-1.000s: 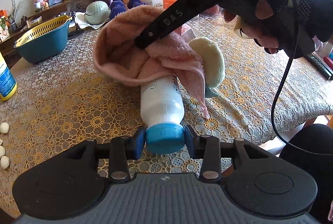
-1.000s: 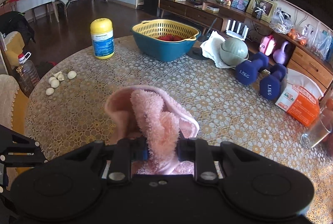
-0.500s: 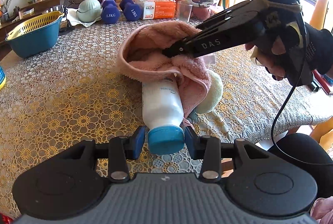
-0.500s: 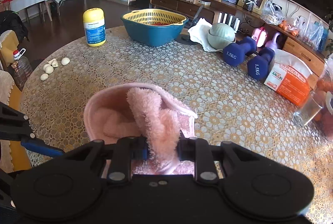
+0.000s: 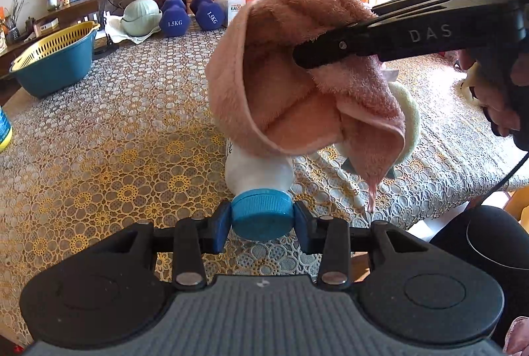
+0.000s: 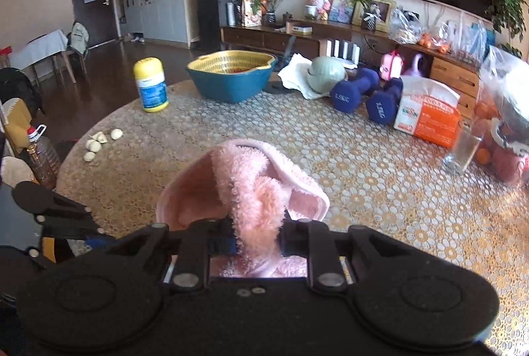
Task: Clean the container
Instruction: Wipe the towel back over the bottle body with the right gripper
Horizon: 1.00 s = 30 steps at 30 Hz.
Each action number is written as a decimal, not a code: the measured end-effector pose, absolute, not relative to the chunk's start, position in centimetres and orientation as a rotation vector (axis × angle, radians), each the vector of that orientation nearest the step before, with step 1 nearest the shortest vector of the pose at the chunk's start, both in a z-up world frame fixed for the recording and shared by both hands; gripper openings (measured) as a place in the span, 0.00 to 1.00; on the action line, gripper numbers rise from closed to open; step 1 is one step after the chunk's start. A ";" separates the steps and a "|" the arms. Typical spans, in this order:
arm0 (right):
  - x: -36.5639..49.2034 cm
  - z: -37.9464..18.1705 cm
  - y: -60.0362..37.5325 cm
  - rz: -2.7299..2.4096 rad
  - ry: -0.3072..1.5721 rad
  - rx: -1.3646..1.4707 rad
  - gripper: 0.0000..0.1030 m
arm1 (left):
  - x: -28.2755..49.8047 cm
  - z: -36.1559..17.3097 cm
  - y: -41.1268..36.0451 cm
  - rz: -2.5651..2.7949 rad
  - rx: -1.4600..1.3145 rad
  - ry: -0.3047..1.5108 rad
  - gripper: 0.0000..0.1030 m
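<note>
My left gripper (image 5: 262, 220) is shut on the blue cap (image 5: 261, 213) of a white bottle (image 5: 258, 169) that points away from me above the lace tablecloth. A pink fluffy cloth (image 5: 291, 85) hangs over the bottle's far end and hides most of its body. My right gripper (image 6: 258, 238) is shut on a fold of that pink cloth (image 6: 254, 194); seen from the left wrist, it comes in from the right (image 5: 380, 45), held by a gloved hand (image 5: 502, 98). The bottle cannot be seen from the right wrist.
On the table stand a blue basin with a yellow strainer (image 6: 231, 78), a yellow-capped jar (image 6: 150, 85), two blue dumbbells (image 6: 367, 95), an orange tissue pack (image 6: 429, 114), a glass (image 6: 463, 151) and garlic cloves (image 6: 99, 141). A pale green pad (image 5: 410, 121) lies behind the cloth.
The right gripper has lifted the pink cloth higher and nearer the cap end, so it now covers more of the bottle. The left gripper keeps its hold on the cap.
</note>
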State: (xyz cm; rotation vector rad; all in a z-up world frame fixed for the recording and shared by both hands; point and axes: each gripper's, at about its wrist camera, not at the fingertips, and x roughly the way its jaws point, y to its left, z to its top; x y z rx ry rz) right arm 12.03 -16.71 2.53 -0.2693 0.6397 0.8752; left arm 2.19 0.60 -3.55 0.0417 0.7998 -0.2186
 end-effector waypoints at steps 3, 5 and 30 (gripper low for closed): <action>9.9 3.6 -15.4 0.946 0.617 -0.291 0.20 | 2.0 -3.0 0.3 -0.219 0.056 0.781 0.38; 8.7 3.6 -14.2 0.994 0.622 -0.298 0.20 | 2.0 -2.7 0.1 -0.216 0.064 0.772 0.38; 16.4 -0.4 -13.6 0.758 0.699 -0.343 0.21 | 2.1 -1.8 1.0 -0.238 0.025 0.749 0.38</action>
